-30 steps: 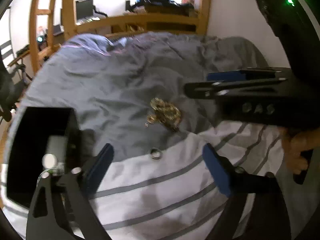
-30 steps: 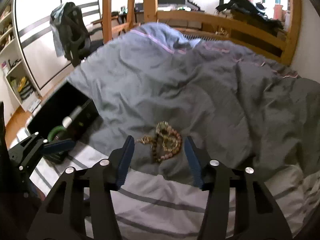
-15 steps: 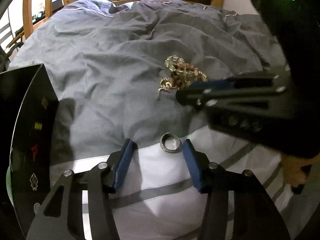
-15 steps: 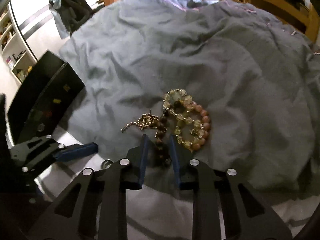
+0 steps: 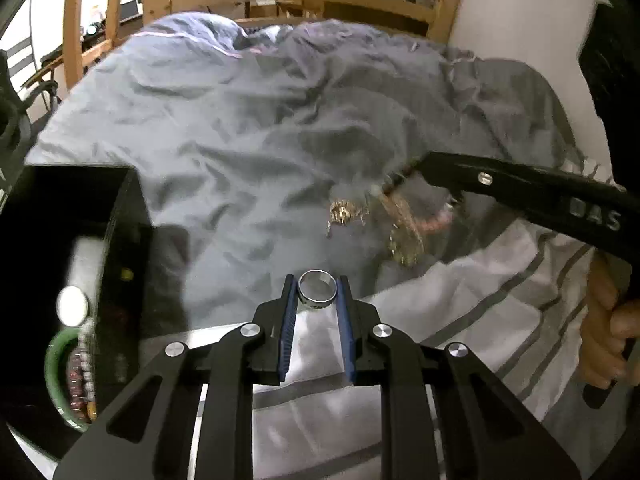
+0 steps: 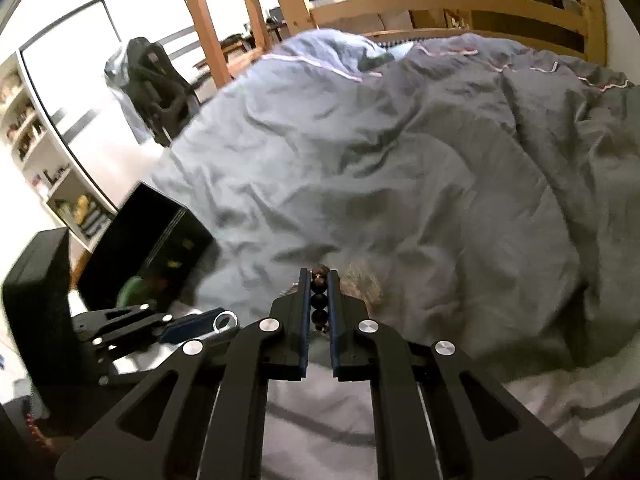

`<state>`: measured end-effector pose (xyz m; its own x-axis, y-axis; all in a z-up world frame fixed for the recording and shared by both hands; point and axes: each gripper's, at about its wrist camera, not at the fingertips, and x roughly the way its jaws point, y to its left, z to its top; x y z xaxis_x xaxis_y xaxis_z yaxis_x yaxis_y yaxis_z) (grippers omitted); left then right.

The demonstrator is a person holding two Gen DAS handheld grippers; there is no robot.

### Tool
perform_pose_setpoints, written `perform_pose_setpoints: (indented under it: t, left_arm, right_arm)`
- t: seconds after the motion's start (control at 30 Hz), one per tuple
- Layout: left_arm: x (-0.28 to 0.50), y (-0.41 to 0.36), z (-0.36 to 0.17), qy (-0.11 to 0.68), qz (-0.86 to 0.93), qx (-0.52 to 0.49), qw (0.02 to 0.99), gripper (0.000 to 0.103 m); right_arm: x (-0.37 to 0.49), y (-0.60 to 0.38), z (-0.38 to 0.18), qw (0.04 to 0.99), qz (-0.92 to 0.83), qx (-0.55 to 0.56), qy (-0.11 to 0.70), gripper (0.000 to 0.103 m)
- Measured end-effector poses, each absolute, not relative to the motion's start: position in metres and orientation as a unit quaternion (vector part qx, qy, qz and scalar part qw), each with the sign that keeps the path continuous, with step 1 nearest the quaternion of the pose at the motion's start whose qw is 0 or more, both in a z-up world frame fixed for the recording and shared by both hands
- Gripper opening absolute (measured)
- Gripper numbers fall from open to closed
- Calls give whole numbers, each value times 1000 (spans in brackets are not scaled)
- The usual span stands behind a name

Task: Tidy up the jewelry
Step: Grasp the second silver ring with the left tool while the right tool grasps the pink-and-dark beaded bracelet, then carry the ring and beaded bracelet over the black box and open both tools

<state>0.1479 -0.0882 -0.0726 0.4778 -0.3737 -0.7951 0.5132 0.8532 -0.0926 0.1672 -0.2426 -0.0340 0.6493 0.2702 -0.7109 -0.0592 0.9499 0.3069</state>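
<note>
my work surface is a bed (image 5: pixel 248 128) with a wooden frame (image 6: pixel 440 0) along its far side; a crumpled grey duvet (image 6: pixel 400 168) covers most of it; nearer me lies white bedding with grey stripes (image 5: pixel 500 280), the duvet's edge lapping onto it; a black box (image 5: pixel 120 216) sits open on the bedding at my left, against the duvet's edge; a small gold piece (image 5: pixel 343 213) lies on the duvet, just beside a blurred tangle of gold chain and pink beads (image 5: pixel 408 236); whether that tangle rests wholly on the cloth i cannot tell.
</note>
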Motion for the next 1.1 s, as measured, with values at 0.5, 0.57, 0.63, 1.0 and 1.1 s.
perform_pose_setpoints:
  t: [0.5,0.57,0.63,1.0,1.1]
  left_arm:
    - [120,-51,-16,405,-250,56,877,19]
    - [119,-47,-12,401,-250,54,880,19]
    - [120,-44,-8,399,-246,52,882,19]
    - [119,-25,10,384,-242,33,891,19]
    - [119,-20,15,380,-238,32,893,19]
  right_arm:
    - [134,-243,34,917,108,152,354,9]
    - [134,-241,44,920,105,148,348,9]
    - [134,-235,51,922,103,136,347,9]
    - [135,-214,70,927,112,121,336,9]
    - [136,-205,73,927,117,114,337,9]
